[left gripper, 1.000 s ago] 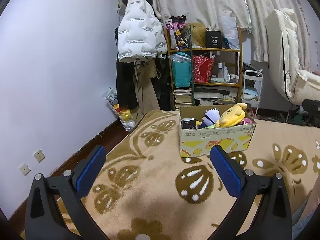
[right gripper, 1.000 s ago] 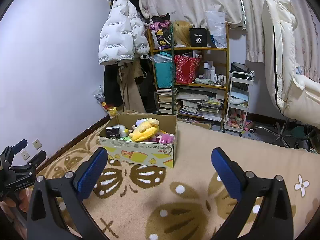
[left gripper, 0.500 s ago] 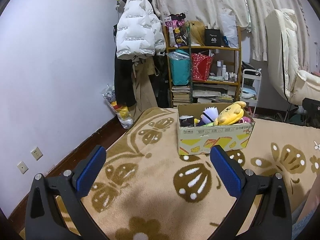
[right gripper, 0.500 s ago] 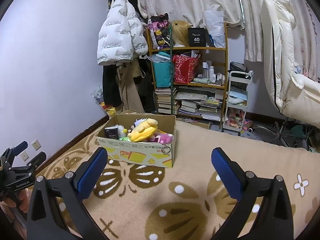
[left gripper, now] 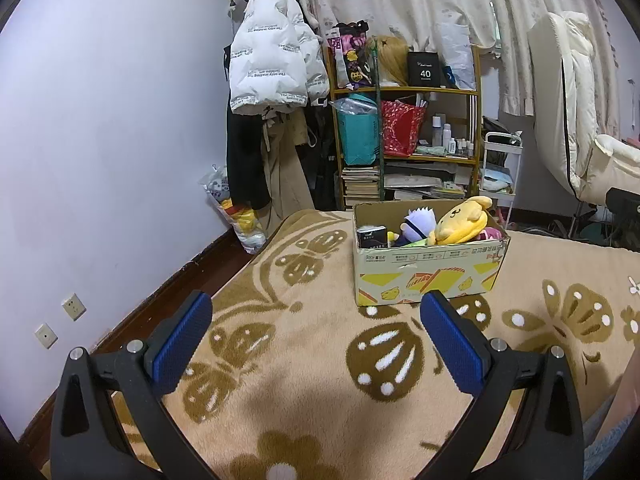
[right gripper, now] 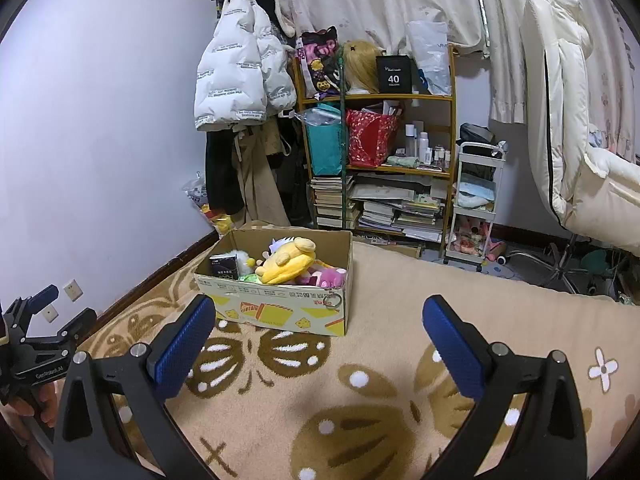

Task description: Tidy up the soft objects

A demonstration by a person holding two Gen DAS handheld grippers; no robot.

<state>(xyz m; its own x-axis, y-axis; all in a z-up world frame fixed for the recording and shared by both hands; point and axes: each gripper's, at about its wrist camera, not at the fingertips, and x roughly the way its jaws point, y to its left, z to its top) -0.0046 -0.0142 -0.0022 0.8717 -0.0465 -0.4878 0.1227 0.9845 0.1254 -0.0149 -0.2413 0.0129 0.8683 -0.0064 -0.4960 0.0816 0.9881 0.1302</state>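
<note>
Left gripper pose: the black left gripper with blue ribbed pads (left gripper: 316,334) is held low over the beige blanket with brown butterfly and flower patterns (left gripper: 304,392), pointing forward and level toward the far wall.
Left gripper state: its two fingers are spread wide, with nothing between them and nothing touching the pads.
Right gripper pose: the black right gripper with blue ribbed pads (right gripper: 318,338) is also held low over the same patterned blanket (right gripper: 360,408), pointing forward.
Right gripper state: fingers spread wide, empty, touching nothing.
Soft objects: an open cardboard box printed with yellow shapes (left gripper: 428,278) sits on the blanket ahead of both grippers, well apart from them. A yellow plush dog (left gripper: 460,226) lies on top inside it, beside a plush doll with pale purple hair (left gripper: 418,222) and a small black carton (left gripper: 373,237).
Right view only: a pink plush (right gripper: 326,276) in the box's right end; the left gripper (right gripper: 44,322) at the frame's left edge with a hand (right gripper: 28,402) beneath it; a white rolling cart (right gripper: 478,204) by the wall.
Left view only: a plastic bag of yellow items (left gripper: 236,216) on the floor at the wall.
Far: a wooden shelf crowded with books and bags (left gripper: 408,136), a white puffer jacket (left gripper: 272,68) hanging beside it, and a cream padded chair (right gripper: 568,128) at right.
</note>
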